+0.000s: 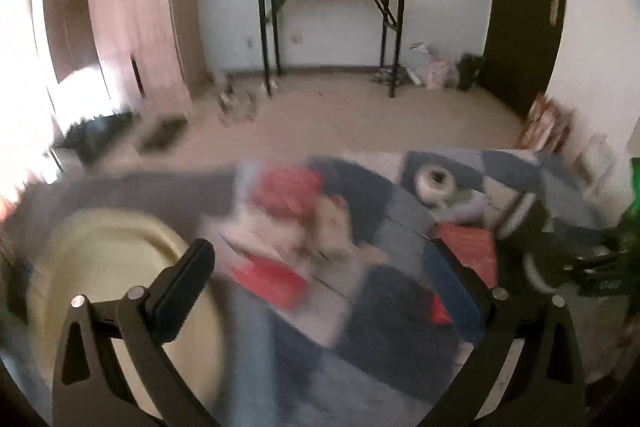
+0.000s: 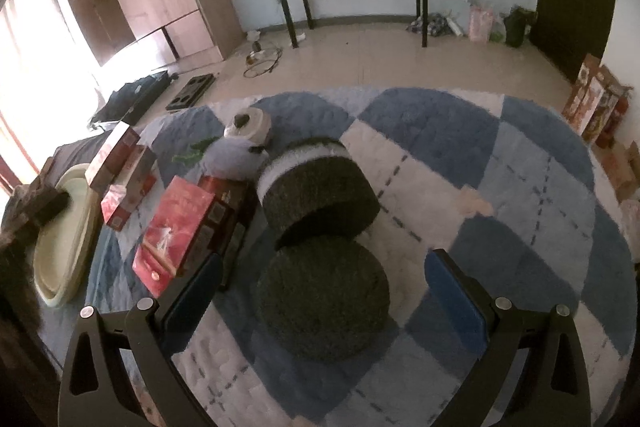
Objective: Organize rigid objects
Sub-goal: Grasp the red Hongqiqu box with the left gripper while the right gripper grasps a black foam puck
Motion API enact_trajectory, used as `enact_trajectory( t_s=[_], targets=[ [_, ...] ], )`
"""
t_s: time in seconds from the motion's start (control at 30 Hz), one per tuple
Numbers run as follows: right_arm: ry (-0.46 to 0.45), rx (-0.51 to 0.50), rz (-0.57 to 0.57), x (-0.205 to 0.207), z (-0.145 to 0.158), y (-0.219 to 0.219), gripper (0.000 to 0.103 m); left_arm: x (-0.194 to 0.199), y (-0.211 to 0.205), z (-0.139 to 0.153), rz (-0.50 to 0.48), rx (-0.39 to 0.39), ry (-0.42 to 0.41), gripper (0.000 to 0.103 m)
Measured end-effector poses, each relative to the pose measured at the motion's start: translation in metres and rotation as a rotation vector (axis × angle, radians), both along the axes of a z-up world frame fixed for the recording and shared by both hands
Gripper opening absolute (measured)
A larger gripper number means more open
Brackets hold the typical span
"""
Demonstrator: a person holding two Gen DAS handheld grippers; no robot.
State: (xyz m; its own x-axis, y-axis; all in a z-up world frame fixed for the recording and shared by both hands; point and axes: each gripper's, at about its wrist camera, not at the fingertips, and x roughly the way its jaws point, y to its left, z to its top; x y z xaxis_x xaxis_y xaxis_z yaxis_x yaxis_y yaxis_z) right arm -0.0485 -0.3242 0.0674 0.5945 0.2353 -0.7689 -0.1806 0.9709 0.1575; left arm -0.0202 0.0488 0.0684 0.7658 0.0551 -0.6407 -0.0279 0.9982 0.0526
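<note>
We hold both tools wide open and empty: left tool (image 1: 320,279) over the boxes (image 1: 276,267) beside the tray (image 1: 92,247), right tool (image 2: 320,283) above the cushion (image 2: 324,303), presumably ready to sort.

Daylight is pouring in from the left in both views, blowing that edge out to white. Motion blur is smearing the left wrist view, worst over the rug (image 1: 400,327). The right wrist view is staying sharp, and fisheye curvature is bending both frames' edges.
</note>
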Motion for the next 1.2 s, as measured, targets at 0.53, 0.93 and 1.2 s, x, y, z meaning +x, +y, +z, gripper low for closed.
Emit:
enact_trajectory(
  t_s=[0.53, 0.93, 1.2],
  targets=[
    [0.029, -0.074, 0.030, -0.010, -0.003, -0.009, 0.103, 0.052, 0.056, -0.039, -0.038, -0.157, -0.082, 0.103],
    [0.057, -0.108, 0.116, 0.000, -0.017, 0.004, 0.103, 0.079, 0.047, -0.073, 0.017, -0.120, 0.001, 0.103],
    [0.031, -0.155, 0.211, 0.001, -0.032, 0.023, 0.094, 0.071, 0.056, -0.071, 0.037, -0.162, -0.045, 0.088]
  ],
)
